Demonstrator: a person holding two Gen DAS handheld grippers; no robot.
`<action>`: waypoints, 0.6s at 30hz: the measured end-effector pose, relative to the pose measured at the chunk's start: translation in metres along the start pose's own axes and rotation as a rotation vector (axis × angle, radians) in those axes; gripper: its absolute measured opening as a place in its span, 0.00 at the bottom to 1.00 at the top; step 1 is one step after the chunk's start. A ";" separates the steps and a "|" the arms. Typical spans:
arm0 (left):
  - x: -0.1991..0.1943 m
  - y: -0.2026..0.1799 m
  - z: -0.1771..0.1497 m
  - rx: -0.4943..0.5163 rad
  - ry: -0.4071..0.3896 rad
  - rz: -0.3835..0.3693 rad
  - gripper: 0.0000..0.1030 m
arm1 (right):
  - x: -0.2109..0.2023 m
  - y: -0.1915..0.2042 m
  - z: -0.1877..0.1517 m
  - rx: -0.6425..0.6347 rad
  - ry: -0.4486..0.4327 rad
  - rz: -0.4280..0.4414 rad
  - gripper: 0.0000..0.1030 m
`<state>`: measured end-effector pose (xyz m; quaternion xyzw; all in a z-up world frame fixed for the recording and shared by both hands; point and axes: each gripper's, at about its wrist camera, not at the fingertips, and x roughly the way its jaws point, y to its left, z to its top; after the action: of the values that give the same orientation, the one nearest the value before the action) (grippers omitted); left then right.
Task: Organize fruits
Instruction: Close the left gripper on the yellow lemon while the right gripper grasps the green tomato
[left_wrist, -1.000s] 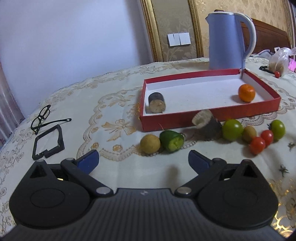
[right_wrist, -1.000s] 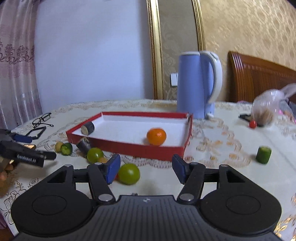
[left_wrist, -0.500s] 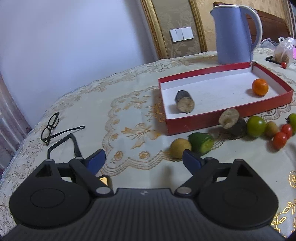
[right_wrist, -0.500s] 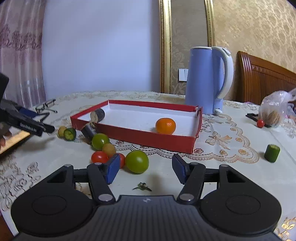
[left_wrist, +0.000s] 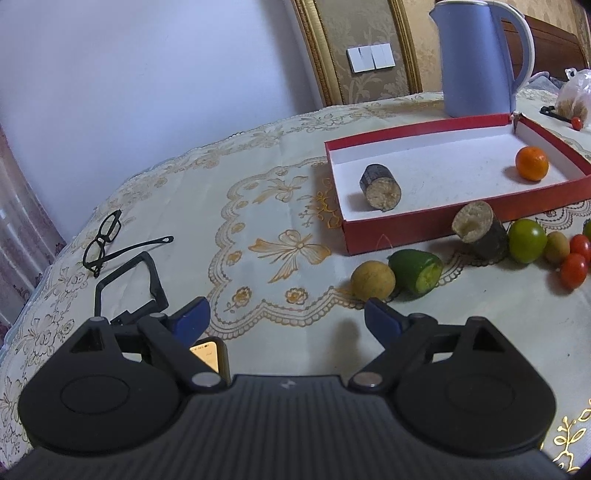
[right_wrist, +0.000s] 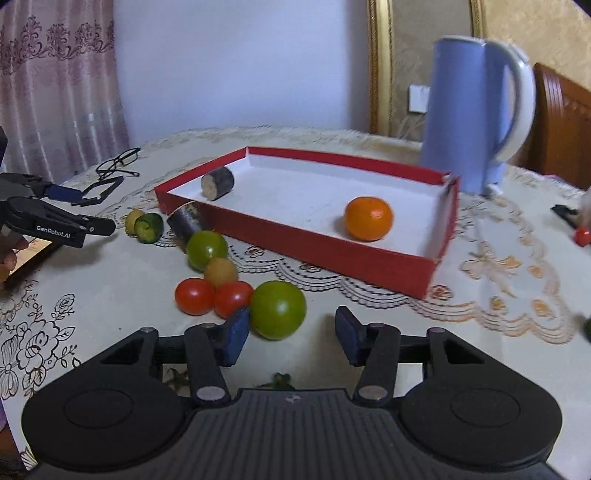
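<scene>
Left wrist view shows the left gripper (left_wrist: 286, 319) low over the tabletop (left_wrist: 258, 221), its blue-padded fingers (left_wrist: 192, 317) spread wide with nothing between them. Just ahead of the right finger lie a yellowish fruit (left_wrist: 373, 280) and a cut cucumber end (left_wrist: 416, 272), touching each other. Beyond them the red tray (left_wrist: 461, 221) holds a dark cut stub (left_wrist: 380, 182) near its left end and an orange (left_wrist: 532, 163) near its right end. A second dark stub (left_wrist: 480, 230) leans against the tray's front wall, with a green tomato (left_wrist: 527, 240), a small brown fruit (left_wrist: 557, 246) and red tomatoes (left_wrist: 574, 269) in a cluster to its right. A blue kettle (left_wrist: 478, 59) stands behind the tray. Glasses (left_wrist: 107, 236) and a black frame (left_wrist: 129, 284) lie to the left, and a lit phone (left_wrist: 208, 356) shows under the gripper.

Right wrist view has the right gripper (right_wrist: 291, 332) also near the cloth, fingers (right_wrist: 236, 334) apart and holding nothing. A large green tomato (right_wrist: 277, 309) sits just at the inner side of its left finger; whether they touch I cannot tell. Two red tomatoes (right_wrist: 212, 297) lie beside it, then the brown fruit (right_wrist: 221, 271) and another green tomato (right_wrist: 207, 249) farther on. The orange (right_wrist: 368, 218) rests inside the tray (right_wrist: 332, 254). The left gripper (right_wrist: 59, 218) appears at the far left, well apart from the fruit cluster.
</scene>
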<state>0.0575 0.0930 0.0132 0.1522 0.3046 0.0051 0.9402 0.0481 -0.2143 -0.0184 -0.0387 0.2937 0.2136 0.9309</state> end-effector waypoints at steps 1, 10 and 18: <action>0.001 0.000 0.001 0.002 0.001 -0.002 0.87 | 0.001 -0.001 0.001 0.002 0.000 0.013 0.39; 0.021 -0.008 0.010 0.050 0.034 -0.015 0.82 | -0.009 0.001 0.000 0.016 -0.043 0.005 0.32; 0.022 -0.026 0.018 0.116 0.029 -0.044 0.76 | -0.029 0.005 -0.013 0.045 -0.094 0.008 0.32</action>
<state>0.0836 0.0655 0.0063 0.1996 0.3213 -0.0309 0.9252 0.0177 -0.2231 -0.0123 -0.0065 0.2546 0.2125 0.9434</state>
